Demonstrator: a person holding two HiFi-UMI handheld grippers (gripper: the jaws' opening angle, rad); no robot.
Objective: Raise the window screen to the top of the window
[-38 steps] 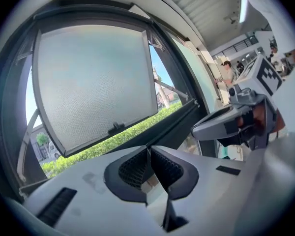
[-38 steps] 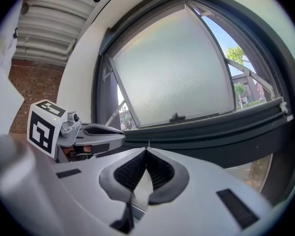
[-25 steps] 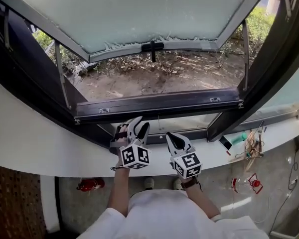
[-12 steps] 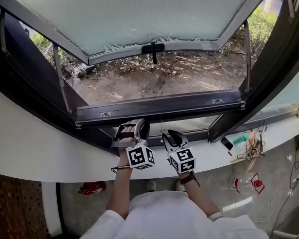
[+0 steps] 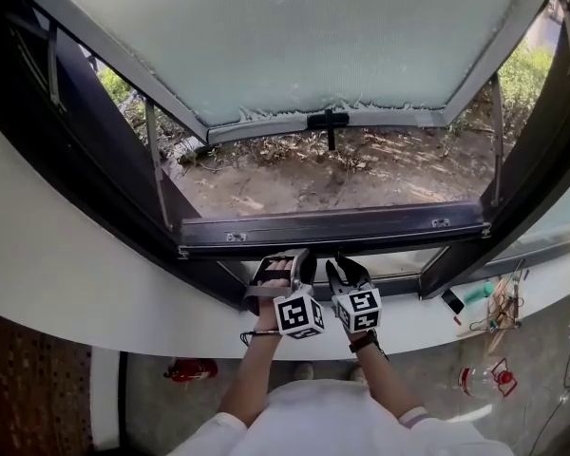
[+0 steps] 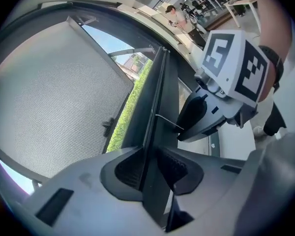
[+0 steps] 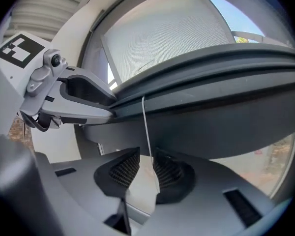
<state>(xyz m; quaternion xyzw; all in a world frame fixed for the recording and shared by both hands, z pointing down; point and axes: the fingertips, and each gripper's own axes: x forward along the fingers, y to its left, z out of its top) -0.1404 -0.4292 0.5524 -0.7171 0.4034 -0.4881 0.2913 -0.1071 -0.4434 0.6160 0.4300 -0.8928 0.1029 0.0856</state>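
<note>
The window screen's dark bottom bar [image 5: 332, 228] runs across the open window just above the sill. My left gripper [image 5: 287, 257] reaches up to it. In the left gripper view the bar [image 6: 155, 132] lies between the closing jaws of the left gripper [image 6: 148, 168], and both pads look pressed on it. My right gripper [image 5: 347, 266] sits close beside the left one, under the same bar [image 7: 211, 82]. A thin white pull cord [image 7: 146, 132] hangs from the bar between the jaws of the right gripper [image 7: 145, 170], which stand apart.
The frosted sash [image 5: 294, 46] is swung outward overhead, its black handle [image 5: 328, 122] on the lower edge and metal stays [image 5: 157, 160] at the sides. The white sill [image 5: 123, 302] curves below. Small tools [image 5: 499, 307] lie on it at the right. A red extinguisher [image 5: 192, 369] stands on the floor.
Both grippers have moved up to the dark bar and closer together. The left one rolled and its jaws came in around the bar. The right one slid toward the left one.
</note>
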